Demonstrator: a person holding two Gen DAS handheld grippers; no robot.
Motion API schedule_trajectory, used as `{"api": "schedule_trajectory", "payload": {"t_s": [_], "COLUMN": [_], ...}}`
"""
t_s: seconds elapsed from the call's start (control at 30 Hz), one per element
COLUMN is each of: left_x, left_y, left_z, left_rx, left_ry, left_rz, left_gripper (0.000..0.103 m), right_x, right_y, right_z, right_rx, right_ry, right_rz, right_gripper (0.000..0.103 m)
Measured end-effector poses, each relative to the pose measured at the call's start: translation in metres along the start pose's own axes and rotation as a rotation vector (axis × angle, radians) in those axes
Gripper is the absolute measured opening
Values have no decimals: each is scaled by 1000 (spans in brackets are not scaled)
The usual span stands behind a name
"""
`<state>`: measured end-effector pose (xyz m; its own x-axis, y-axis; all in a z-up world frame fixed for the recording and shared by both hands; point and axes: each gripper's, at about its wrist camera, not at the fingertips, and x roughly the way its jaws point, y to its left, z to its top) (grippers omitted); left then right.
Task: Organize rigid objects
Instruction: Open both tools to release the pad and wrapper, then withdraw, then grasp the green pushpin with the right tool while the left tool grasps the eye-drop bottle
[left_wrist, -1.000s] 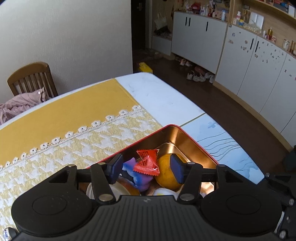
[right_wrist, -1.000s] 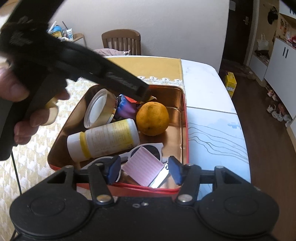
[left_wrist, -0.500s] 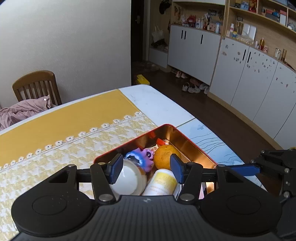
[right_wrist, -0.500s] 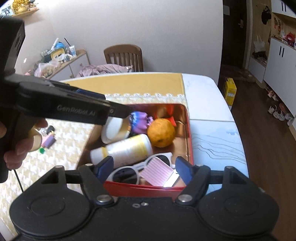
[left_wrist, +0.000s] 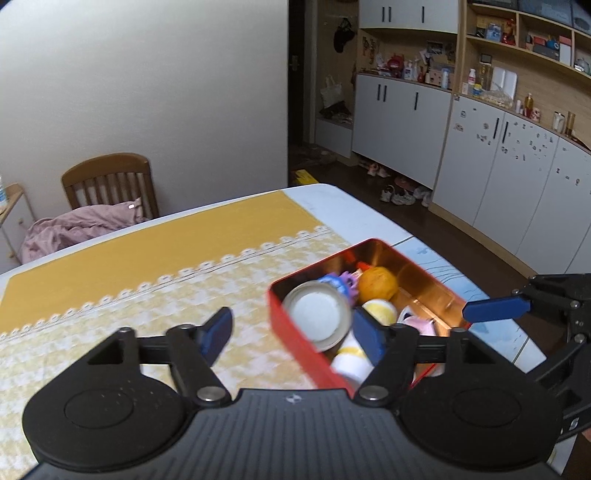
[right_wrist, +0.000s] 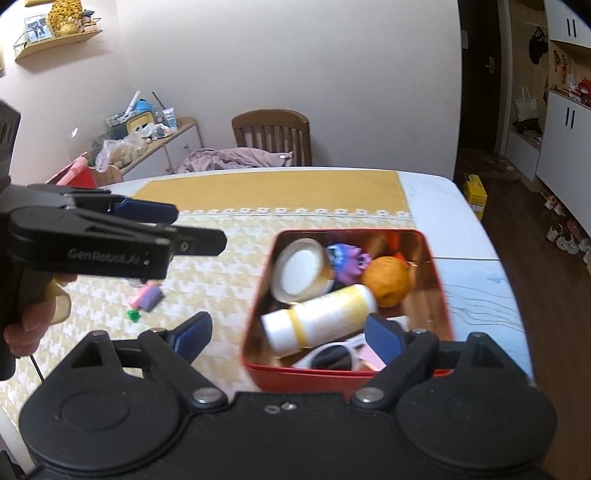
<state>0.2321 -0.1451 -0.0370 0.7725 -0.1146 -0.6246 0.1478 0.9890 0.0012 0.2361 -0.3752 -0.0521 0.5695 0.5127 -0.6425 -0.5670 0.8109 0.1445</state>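
Observation:
A red tin (left_wrist: 295, 347) (right_wrist: 314, 373) with a copper inside stands on the tablecloth. In it lie a round white-lidded jar (right_wrist: 301, 269), a purple toy (right_wrist: 349, 262), an orange (left_wrist: 378, 284) (right_wrist: 386, 282), a white and yellow bottle (right_wrist: 321, 317), white sunglasses (right_wrist: 332, 356) and a red wrapper (left_wrist: 364, 265). My left gripper (left_wrist: 291, 334) hovers above the tin's near left wall. Its jaws are opening and the pads press on nothing. My right gripper (right_wrist: 288, 334) hangs above the tin's near edge. Its jaws are opening too, with nothing gripped.
A small pink and purple item (right_wrist: 147, 297) and a green bit (right_wrist: 133, 315) lie on the yellow checked cloth (left_wrist: 147, 295) left of the tin. A person's hand (right_wrist: 26, 325) holds the left gripper's handle. A chair (right_wrist: 271, 133) with pink fabric stands behind the table; the table edge (right_wrist: 491, 251) drops to floor on the right.
Both grippers drew back and up from the tin and their jaws widened. The red wrapper that was between the left jaws now lies at the tin's far end.

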Motion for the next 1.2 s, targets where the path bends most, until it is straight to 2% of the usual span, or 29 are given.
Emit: {"api": "schedule_trajectory", "payload": {"t_s": [0.2,0.3,0.67,0.97,1.2], "left_x": [-23,-32,-43,-28,1], "left_y": [32,50,123,183,215], "left_z": [-19,-27,-57,-70,-86], "left_rx": [-24,-53,-146,-174,-214], "left_ry": [-5,-8,10,18,81], "left_rz": [29,40,86,164,161], "left_gripper": [78,85,85,85,85], "right_x": [6,10,36,74,108], "right_y": [35,53,106,147,160], "right_z": [1,1,-1,-2,4], "right_rx": [-10,-15,-2,-44,-98], "right_ry": [-10,-16,-8,46,91], "right_rz": [14,20,50,33,-5], "right_gripper": [98,102,103,103,99]}}
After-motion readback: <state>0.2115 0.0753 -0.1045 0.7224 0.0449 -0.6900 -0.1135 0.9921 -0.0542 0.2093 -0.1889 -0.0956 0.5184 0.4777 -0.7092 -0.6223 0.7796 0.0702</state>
